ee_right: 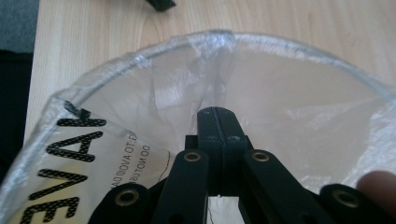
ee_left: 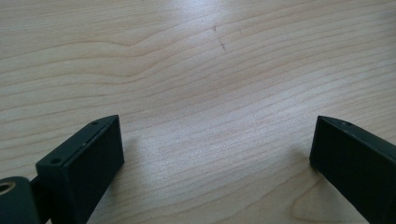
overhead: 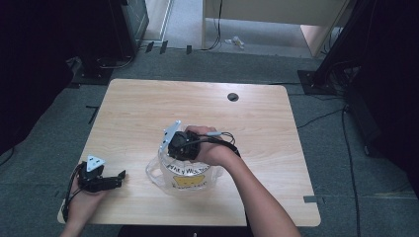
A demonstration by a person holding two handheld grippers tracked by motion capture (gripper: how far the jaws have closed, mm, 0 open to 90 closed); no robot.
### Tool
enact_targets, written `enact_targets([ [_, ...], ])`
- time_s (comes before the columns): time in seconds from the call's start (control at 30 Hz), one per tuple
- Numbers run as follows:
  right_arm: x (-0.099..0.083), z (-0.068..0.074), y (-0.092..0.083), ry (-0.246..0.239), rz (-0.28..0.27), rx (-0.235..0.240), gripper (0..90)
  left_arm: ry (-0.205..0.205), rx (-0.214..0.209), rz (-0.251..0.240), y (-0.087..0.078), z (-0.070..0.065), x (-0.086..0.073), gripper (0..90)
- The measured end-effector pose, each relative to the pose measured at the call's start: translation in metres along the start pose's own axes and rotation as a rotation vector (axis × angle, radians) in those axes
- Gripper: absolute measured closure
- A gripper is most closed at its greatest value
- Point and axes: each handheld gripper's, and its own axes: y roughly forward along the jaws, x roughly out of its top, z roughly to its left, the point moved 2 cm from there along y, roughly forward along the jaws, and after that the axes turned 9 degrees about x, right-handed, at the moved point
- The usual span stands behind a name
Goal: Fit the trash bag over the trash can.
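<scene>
Upside-down black letters "AVE" and small partial print "TO AVOID DA… DO NOT US…" on the clear plastic bag (ee_right: 107, 154)

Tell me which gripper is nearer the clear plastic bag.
Right. The right gripper is at the clear plastic bag, jaws closed on its film in the right gripper view. The left gripper rests on the bare table to the bag's left, jaws open, apart from it.

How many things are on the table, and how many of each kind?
Tongs: 2, the left tongs open on bare wood and the right tongs shut over the bag
Clear plastic bag with black letters and a yellow picture: 1
Total: 3
</scene>
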Motion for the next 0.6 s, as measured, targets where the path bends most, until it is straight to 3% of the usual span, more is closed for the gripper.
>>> enact_targets([
  [0.37,0.007,-0.004,0.022,-0.021,0.123,0.053,90.0,0.001,-0.004,-0.001,0.0,-0.001,0.0,2.2],
  [0.6,0.002,-0.011,0.05,-0.004,0.175,0.103,90.0,0.005,-0.006,-0.003,0.0,-0.001,0.0,2.3],
])
